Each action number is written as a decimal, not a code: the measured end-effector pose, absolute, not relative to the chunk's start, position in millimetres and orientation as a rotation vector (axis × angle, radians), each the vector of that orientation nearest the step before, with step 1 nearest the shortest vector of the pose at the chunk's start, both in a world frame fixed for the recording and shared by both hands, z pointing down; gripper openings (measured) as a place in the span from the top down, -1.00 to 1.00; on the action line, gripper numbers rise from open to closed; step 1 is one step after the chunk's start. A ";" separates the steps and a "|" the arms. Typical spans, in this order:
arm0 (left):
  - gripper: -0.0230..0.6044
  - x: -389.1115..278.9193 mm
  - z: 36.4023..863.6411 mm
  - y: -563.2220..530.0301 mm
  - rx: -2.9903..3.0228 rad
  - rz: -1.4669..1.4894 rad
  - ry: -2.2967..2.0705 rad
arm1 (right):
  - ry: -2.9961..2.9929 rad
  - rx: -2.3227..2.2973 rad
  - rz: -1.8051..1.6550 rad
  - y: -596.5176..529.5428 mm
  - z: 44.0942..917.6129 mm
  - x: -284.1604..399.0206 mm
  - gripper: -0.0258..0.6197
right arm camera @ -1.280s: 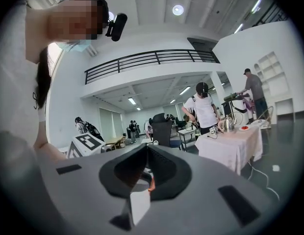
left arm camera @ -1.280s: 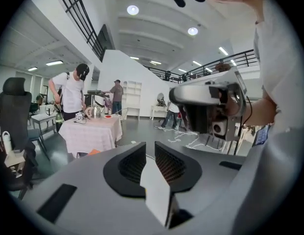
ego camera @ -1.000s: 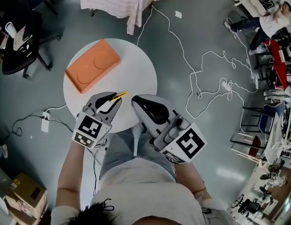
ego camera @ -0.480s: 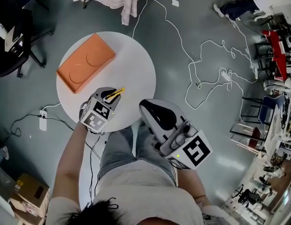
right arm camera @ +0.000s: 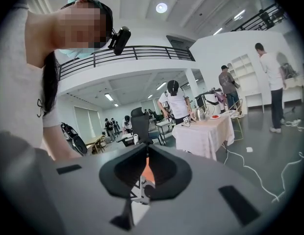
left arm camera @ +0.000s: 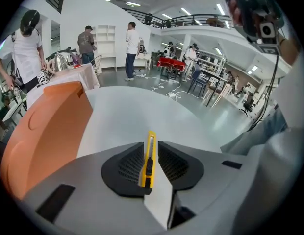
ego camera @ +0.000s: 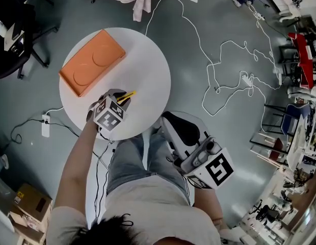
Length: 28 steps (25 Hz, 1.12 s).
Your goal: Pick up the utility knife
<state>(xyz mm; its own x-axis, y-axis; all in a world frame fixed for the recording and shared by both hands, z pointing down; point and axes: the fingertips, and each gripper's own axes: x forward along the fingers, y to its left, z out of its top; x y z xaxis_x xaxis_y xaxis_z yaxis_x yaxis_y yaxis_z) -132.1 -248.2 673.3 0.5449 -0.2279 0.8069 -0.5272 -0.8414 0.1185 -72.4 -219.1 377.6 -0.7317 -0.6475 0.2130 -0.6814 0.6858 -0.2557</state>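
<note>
Yellow plastic marks the utility knife (left arm camera: 148,159), which stands on edge between the ribbed black pads of the left gripper (left arm camera: 151,153). The jaws are closed onto its flat sides, with only the thickness of the handle keeping them apart. Clamping the broad faces gives the pads the most surface to bite on, and the hold sits toward the rear of the handle, so the slider and front end poke out ahead, in line with the jaws. From the head view the knife (ego camera: 127,95) juts from the left gripper (ego camera: 119,99) over the near part of the round white table (ego camera: 148,70), just short of the orange tray (ego camera: 91,63), which lies apart toward the far left rim. Whether the knife has cleared the tabletop is hard to tell, though the left gripper view suggests its tip rides a little above the surface. The right gripper (ego camera: 172,122) hangs off the table's edge over the person's lap, jaws drawn together on nothing, probably parked there because a single-handed pick needs no help from it.
</note>
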 end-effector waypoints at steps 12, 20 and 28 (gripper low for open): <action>0.70 -138.0 690.3 -249.7 2.413 1.279 -0.679 | -2.777 1.124 0.499 -213.0 380.9 -65.9 0.89; 0.72 -144.0 682.3 -249.2 2.393 1.209 -0.764 | -2.790 1.103 0.484 -207.0 376.7 -69.3 0.89; 0.72 -134.9 609.8 -251.8 2.440 0.968 -1.006 | -2.870 0.976 0.440 -197.8 360.0 -64.3 0.89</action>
<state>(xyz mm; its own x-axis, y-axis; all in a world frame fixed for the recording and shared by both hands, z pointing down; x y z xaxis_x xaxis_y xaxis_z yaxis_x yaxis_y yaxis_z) -134.9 -251.8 609.8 0.5202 -0.4925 0.6977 -0.7158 -0.6971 0.0416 -64.3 -197.8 360.0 -0.7941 -0.5851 0.1643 -0.6075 0.7560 -0.2438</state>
